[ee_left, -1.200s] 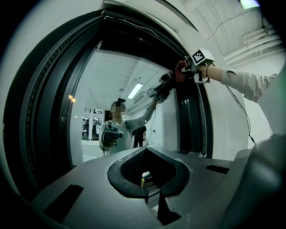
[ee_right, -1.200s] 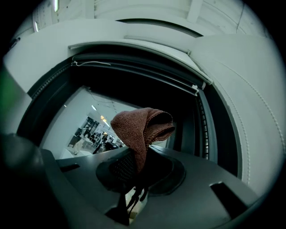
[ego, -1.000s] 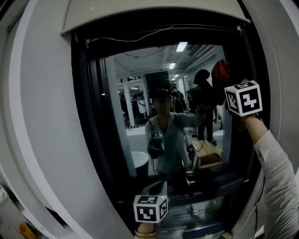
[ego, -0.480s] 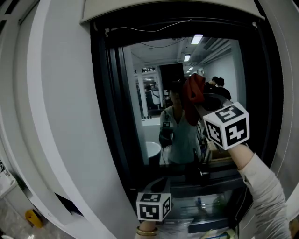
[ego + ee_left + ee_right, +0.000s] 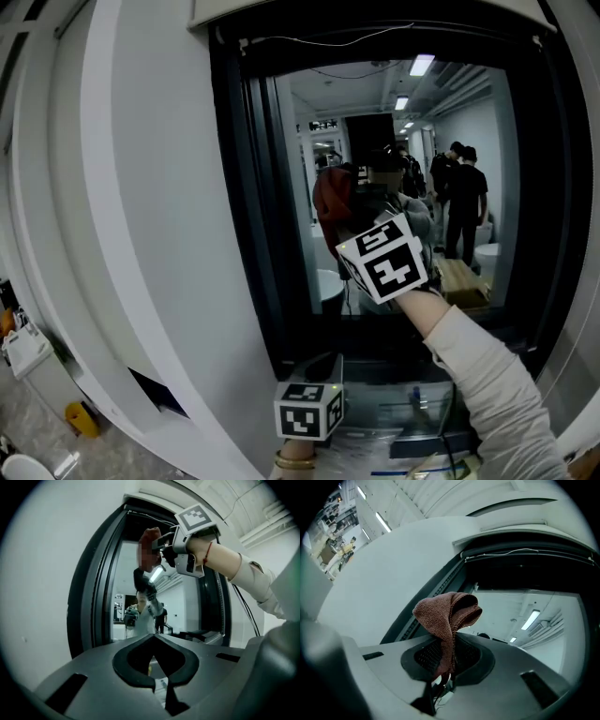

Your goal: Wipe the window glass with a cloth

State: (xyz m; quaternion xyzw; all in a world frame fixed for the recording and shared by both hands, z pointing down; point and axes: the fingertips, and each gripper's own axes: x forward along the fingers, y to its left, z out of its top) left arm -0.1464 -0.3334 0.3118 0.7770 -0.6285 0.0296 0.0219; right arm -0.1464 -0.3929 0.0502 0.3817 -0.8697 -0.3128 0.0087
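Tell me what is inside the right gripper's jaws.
A brown knitted cloth, clamped in the right gripper, its bunched top sticking out. The cloth's lower end is hidden down between the jaws.

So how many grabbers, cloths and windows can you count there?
Grey two-jaw grippers: 2, the left gripper and the right gripper
Reddish-brown knitted cloth: 1
Black-framed window glass: 1
Total: 4
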